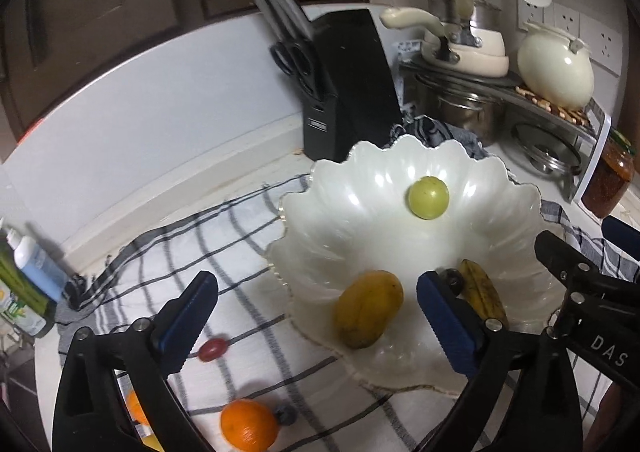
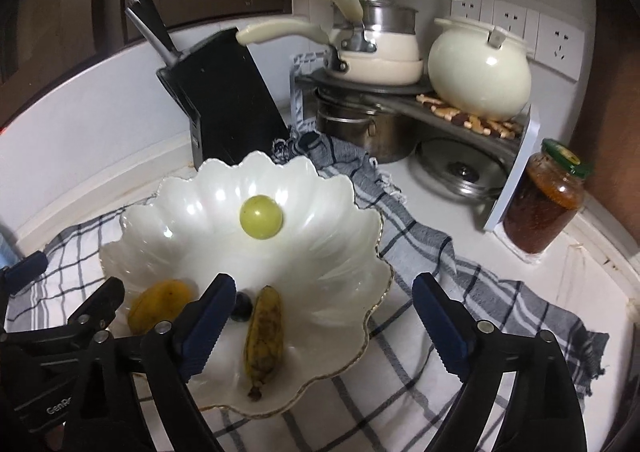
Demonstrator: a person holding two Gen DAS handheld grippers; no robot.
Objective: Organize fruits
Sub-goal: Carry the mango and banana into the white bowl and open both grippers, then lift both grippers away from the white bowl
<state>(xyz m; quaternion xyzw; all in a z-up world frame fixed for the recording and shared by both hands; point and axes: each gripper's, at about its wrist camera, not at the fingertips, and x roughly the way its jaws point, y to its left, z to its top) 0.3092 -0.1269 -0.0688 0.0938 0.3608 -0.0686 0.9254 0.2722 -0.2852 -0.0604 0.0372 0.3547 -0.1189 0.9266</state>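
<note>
In the left wrist view, the left gripper point(image 1: 316, 316) sits low in the frame with its two blue fingers point(image 1: 188, 318) spread wide apart. Nothing is held between them. One finger hangs over the checked cloth point(image 1: 248, 219), the other over the near rim of the white bowl point(image 1: 360, 179). The bowl has a wavy edge and fills the middle right of the frame. In it lie a round green fruit point(image 1: 428, 197) near the far side, a yellow mango point(image 1: 368, 308) near the front, and a spotted banana point(image 1: 482, 294) with a small dark grape point(image 1: 454, 280) just beside it. On the cloth at the lower left lie a red grape point(image 1: 212, 349), an orange point(image 1: 249, 428) and a small dark berry point(image 1: 285, 414) touching the orange. A black knife block point(image 1: 348, 87) stands behind the bowl.

In the right wrist view, the right gripper point(image 2: 320, 324) is also wide open and holds nothing. Its left finger point(image 2: 208, 326) hangs over the bowl point(image 2: 328, 203), close to the dark grape point(image 2: 241, 306); its right finger is over the cloth point(image 2: 420, 244). The banana point(image 2: 264, 336) lies lengthwise at the front of the bowl, the mango point(image 2: 160, 310) at the lower left, the green fruit point(image 2: 261, 216) toward the back. A jar point(image 2: 544, 203) with a green lid stands at the right, beside a rack with a cream pot point(image 2: 478, 71).
</note>
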